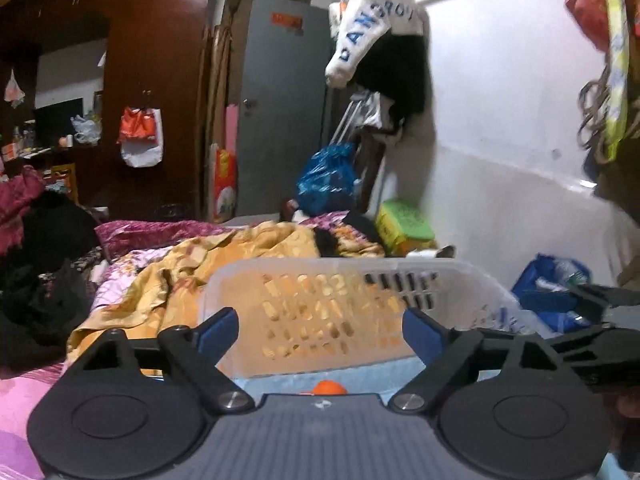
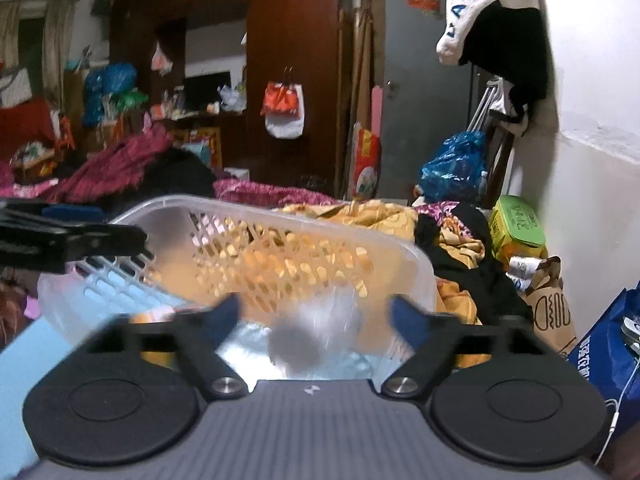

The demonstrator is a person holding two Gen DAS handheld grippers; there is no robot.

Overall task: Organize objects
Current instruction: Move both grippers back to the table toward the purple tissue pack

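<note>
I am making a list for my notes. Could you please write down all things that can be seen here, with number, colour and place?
Basket: one, translucent white, on the bed directly ahead of both tongs.
Small round object: one, orange, near the left tongs' base; partly hidden.
Blanket: one, yellow patterned, crumpled behind the basket.
Plastic bag: one, blue, by the grey door.
Box: one, green lid, against the white wall.
Hanging cloth: one, white with blue letters, high on the wall.
Paper bag: one, brown, right of the bed.
Wardrobe: one, dark red-brown, rear left.
Left tongs: open, holding nothing.
Right tongs: open, blurred.
</note>
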